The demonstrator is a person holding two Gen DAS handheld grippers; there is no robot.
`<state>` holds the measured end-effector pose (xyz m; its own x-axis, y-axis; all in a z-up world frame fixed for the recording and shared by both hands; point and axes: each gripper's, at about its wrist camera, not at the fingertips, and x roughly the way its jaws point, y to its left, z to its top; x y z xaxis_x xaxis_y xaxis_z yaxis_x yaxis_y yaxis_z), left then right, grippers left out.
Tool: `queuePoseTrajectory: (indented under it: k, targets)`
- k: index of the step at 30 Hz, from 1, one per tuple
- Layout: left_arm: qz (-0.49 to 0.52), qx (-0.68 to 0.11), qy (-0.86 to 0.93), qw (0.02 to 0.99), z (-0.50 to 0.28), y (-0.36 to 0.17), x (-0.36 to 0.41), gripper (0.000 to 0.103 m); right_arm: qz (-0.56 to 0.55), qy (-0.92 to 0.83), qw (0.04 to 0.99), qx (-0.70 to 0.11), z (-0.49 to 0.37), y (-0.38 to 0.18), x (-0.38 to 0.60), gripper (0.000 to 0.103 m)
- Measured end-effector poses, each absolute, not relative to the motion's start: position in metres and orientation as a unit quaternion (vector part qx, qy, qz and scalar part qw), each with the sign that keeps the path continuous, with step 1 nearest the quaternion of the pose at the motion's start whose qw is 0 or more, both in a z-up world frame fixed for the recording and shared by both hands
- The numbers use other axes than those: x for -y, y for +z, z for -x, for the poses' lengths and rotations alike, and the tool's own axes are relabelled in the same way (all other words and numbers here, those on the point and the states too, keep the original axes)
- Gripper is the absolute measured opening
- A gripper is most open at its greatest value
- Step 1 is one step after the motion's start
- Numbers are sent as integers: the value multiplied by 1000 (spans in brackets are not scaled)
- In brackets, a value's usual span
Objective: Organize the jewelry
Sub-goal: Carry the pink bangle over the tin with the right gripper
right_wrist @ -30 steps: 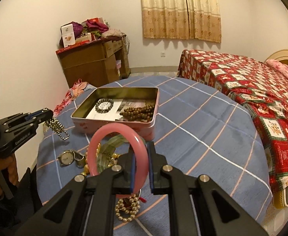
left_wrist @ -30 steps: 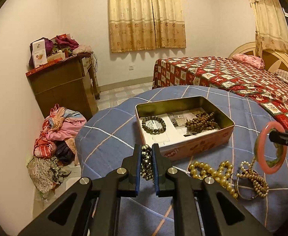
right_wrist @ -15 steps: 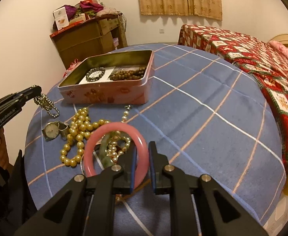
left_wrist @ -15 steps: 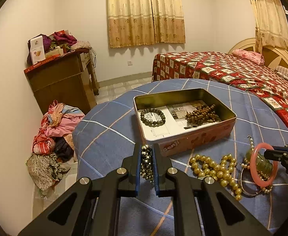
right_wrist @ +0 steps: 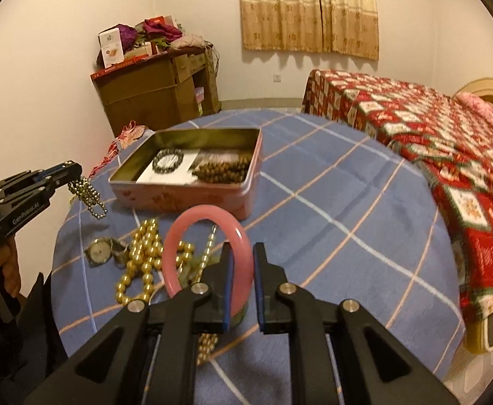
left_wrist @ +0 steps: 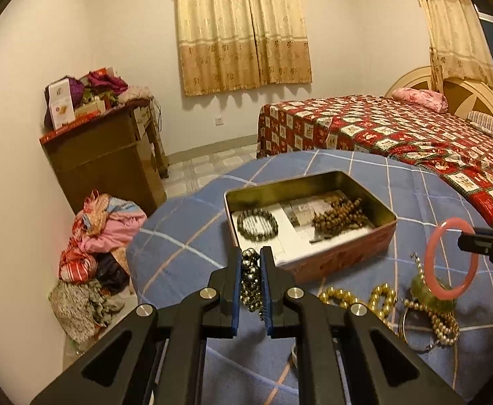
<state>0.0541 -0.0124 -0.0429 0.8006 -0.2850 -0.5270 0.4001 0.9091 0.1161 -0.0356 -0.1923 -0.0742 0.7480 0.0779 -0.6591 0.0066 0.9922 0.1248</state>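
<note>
I am holding my left gripper [left_wrist: 250, 263] just before the near wall of the tin box [left_wrist: 347, 256], its jaws pinching a metallic bead bracelet [left_wrist: 250, 280] that is hanging down between them above the tabletop [left_wrist: 185, 236]. My right gripper [right_wrist: 243, 263] is hovering over the loose pile of jewelry, its jaws pinching the pink bangle [right_wrist: 209, 216] by its right side, so the ring is standing upright and clear of the cloth. Under and beside the bangle, a gold bead necklace [right_wrist: 142, 256], a wristwatch [right_wrist: 98, 252] and a string of small pearls [right_wrist: 209, 246] are lying together on the blue checked tabletop. The open tin is sitting further back, holding a dark bead bracelet [right_wrist: 168, 161] on white paper and a heap of brown wooden beads [right_wrist: 223, 170] on its right side.
</note>
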Motion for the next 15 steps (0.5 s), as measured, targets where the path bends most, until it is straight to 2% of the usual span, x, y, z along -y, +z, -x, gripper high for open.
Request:
queuePoseTrajectory:
  k: [15]
  targets:
    - [-146,-232,-168,947,-87,-24,38,10,-5,-21,949,-316,-15,-45,187,13]
